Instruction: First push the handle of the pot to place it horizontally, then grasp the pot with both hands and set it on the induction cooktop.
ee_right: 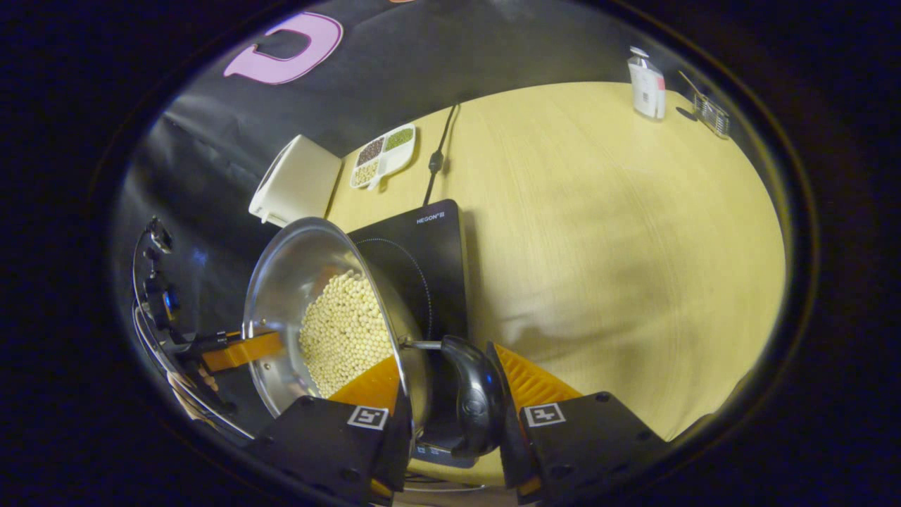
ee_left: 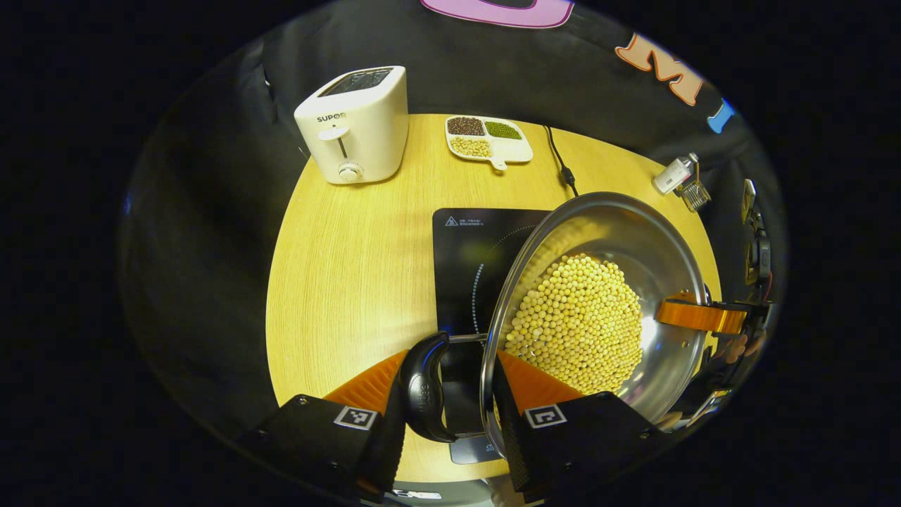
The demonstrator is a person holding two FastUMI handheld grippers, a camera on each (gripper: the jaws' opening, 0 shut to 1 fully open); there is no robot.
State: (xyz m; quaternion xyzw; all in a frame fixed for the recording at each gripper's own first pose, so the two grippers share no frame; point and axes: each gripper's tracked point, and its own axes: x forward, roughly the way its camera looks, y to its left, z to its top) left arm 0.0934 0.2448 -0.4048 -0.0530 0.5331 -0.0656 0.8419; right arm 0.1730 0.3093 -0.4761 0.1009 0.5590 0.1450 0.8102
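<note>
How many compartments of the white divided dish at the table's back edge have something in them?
3 filled sections of the white divided dish: dark brown beans back left, green beans back right, pale beans front left. The front right section looks empty.

Silver pot [ee_left: 654,239] holding pale yellow beans [ee_left: 577,324]; black cooktop [ee_left: 468,260]; yellow wood-grain table [ee_left: 352,267]; cream toaster [ee_left: 355,123]; black handle [ee_right: 475,398].

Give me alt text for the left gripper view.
The left gripper grips a steel pot of yellow beans by its black handle, held above a black induction cooktop on a wooden table.
</note>
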